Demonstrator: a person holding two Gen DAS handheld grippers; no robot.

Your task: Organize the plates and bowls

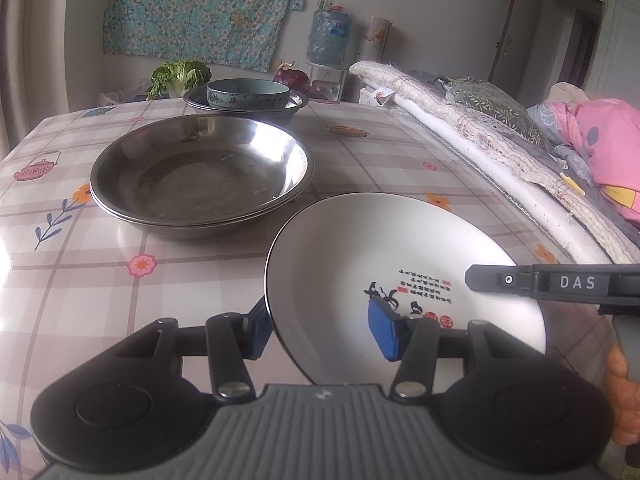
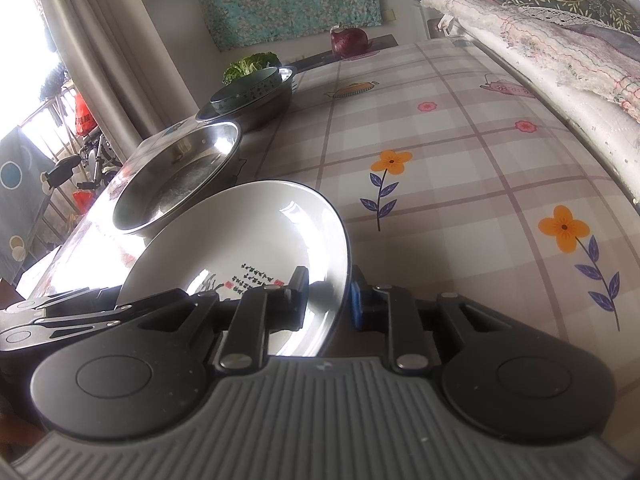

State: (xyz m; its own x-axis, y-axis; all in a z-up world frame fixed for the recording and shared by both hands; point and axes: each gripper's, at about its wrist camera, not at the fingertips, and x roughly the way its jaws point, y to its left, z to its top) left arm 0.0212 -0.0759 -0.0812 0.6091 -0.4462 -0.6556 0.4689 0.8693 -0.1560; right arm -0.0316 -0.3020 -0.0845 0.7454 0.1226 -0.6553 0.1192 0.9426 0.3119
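A white plate [image 1: 400, 248] with black calligraphy is tilted above the checked tablecloth [image 1: 80, 280]. My left gripper [image 1: 316, 320] is shut across its left rim, one blue pad under the edge and one on the inner face. My right gripper [image 2: 330, 292] is shut on the opposite rim and enters the left wrist view from the right [image 1: 480, 280]. Behind the plate sit two stacked steel basins [image 1: 200, 176], also visible in the right wrist view [image 2: 180, 176]. Farther back a blue-green patterned bowl [image 1: 248, 94] rests inside a steel bowl [image 1: 292, 106].
A cabbage [image 1: 180, 76] and a red onion [image 1: 292, 78] lie at the table's far edge. Folded bedding [image 1: 480, 140] borders the table's right side. A hand [image 1: 624, 380] holds the right gripper's handle. A water dispenser [image 1: 328, 40] stands behind.
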